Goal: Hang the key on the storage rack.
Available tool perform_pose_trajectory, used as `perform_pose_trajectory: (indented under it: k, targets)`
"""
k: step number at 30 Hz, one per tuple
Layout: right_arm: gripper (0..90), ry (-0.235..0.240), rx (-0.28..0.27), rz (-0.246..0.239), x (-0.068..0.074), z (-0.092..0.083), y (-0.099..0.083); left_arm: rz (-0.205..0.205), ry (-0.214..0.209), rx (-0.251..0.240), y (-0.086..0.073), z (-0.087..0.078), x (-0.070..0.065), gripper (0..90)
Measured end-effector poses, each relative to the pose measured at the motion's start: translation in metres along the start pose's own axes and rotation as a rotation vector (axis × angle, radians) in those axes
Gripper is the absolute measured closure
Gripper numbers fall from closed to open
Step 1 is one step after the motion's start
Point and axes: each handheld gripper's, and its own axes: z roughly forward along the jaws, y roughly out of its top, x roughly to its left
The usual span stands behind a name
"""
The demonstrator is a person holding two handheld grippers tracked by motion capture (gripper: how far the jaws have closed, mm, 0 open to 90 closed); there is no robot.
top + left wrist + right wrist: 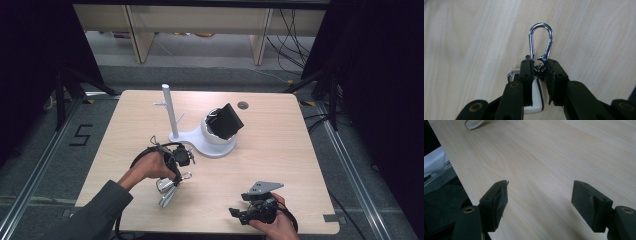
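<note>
Table: you are working at a pale wood-grain table (280, 145) with rounded corners and a small dark grommet hole (243, 105) near its far edge.
Room: the table is sitting on grey carpet, with metal rails running along both sides, light wooden furniture legs past the far edge and loose cables trailing at the far right.
Stand: a white stand (170, 112) with an upright post is rising from a flat base just behind the middle of the table; a white cup (218, 137) on that base is carrying a black block (226, 121) that is leaning toward the far right corner.
Left gripper: your left gripper (172, 187) is pointing down toward the near edge, left of the middle, and its jaws are standing narrow, clamping a key bundle.
Key bundle: the bundle is hanging between those jaws near the near-left part of the table; I cannot tell whether it is touching the wood.
Carabiner: the silver carabiner (541, 41) is sticking out beyond the fingertips, its long axis running along the jaws, rounded end pointing away from your hand and its gate end sitting at the pads.
White fob: a white fob (537, 96) with a chrome rim is lying between the jaws, behind the carabiner.
Right gripper: your right gripper (236, 214) is lying low at the near edge toward the right corner, pointing left along that edge, jaws standing wide apart with only bare wood between them.
</note>
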Motion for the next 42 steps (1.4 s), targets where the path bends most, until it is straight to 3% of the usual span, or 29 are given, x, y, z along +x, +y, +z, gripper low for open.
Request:
perform_pose_trajectory:
  k: [4,5,7,14,16,23,27,37,40,42]
  targets:
    - [30.3,0.003,-0.001,0.007,0.0,0.001,0.0,-0.019,0.026,-0.02,-0.006,-0.017,0.006,75.1]
    - [30.3,0.003,0.0,0.006,0.0,0.001,0.0,-0.012,0.014,-0.022,-0.008,-0.022,0.008,75.1]
    - [30.3,0.005,0.001,0.004,0.0,0.0,0.0,-0.032,0.021,-0.057,-0.012,-0.033,0.011,75.1]
    - [30.4,0.002,0.008,0.01,-0.001,0.001,-0.001,-0.091,0.087,-0.077,-0.031,-0.072,0.025,75.1]
    - [30.4,0.005,0.005,0.005,-0.001,0.001,0.0,-0.096,0.083,-0.071,-0.034,-0.081,0.03,75.1]
    - [30.4,-0.001,0.006,0.012,-0.002,0.0,0.0,-0.168,0.134,-0.084,-0.048,-0.115,0.046,75.1]
    - [30.4,0.003,0.011,0.008,-0.002,0.001,0.0,-0.21,0.153,-0.111,-0.052,-0.128,0.054,75.1]
    - [30.5,0.005,0.008,0.008,-0.003,0.0,0.0,-0.266,0.207,-0.109,-0.052,-0.157,0.076,75.1]
    - [30.5,0.007,0.01,0.005,-0.003,0.001,-0.001,-0.312,0.227,-0.144,-0.052,-0.163,0.084,75.2]
    - [30.5,0.006,0.014,0.01,-0.003,0.001,0.0,-0.312,0.235,-0.129,-0.051,-0.166,0.089,75.1]
